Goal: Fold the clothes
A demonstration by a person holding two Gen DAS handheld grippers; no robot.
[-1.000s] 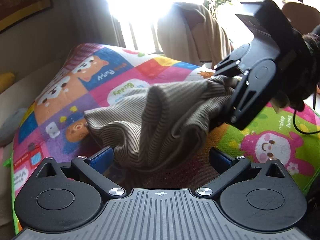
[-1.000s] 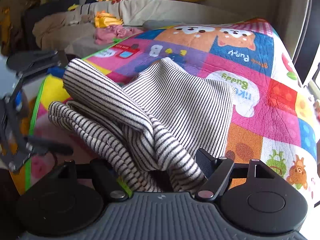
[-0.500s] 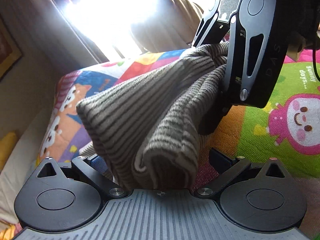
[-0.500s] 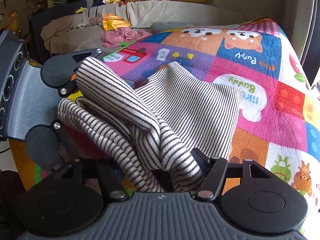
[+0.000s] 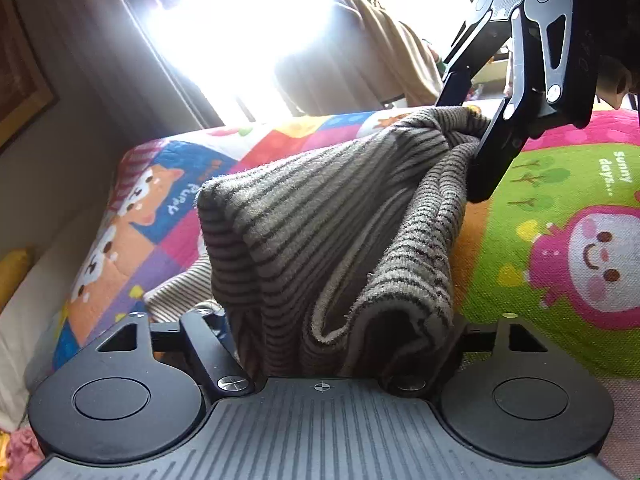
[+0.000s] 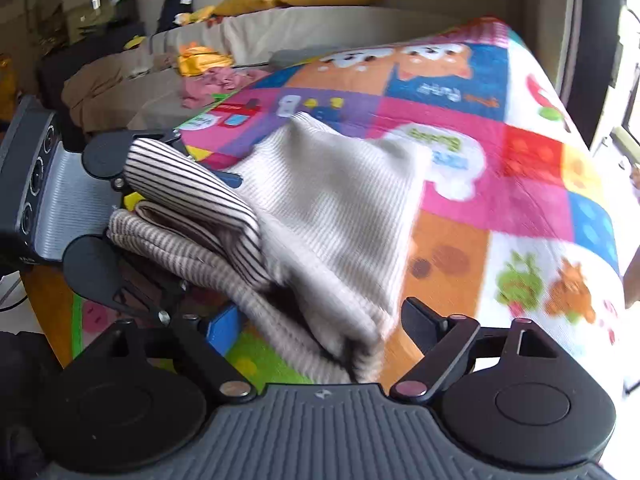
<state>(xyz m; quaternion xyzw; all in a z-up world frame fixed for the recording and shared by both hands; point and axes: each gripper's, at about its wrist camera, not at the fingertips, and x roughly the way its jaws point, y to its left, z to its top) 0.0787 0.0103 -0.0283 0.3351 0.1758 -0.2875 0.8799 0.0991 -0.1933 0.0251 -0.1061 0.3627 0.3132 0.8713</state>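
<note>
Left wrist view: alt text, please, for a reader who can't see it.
A striped knit garment hangs bunched between the left gripper below and the right gripper at upper right, above a colourful cartoon play mat. A bright window glares behind.

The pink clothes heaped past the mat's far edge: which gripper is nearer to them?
Left. The left gripper, clamped on the striped garment, sits on the side toward the pink clothes. The right gripper grips the garment's other end, farther from them.
</note>
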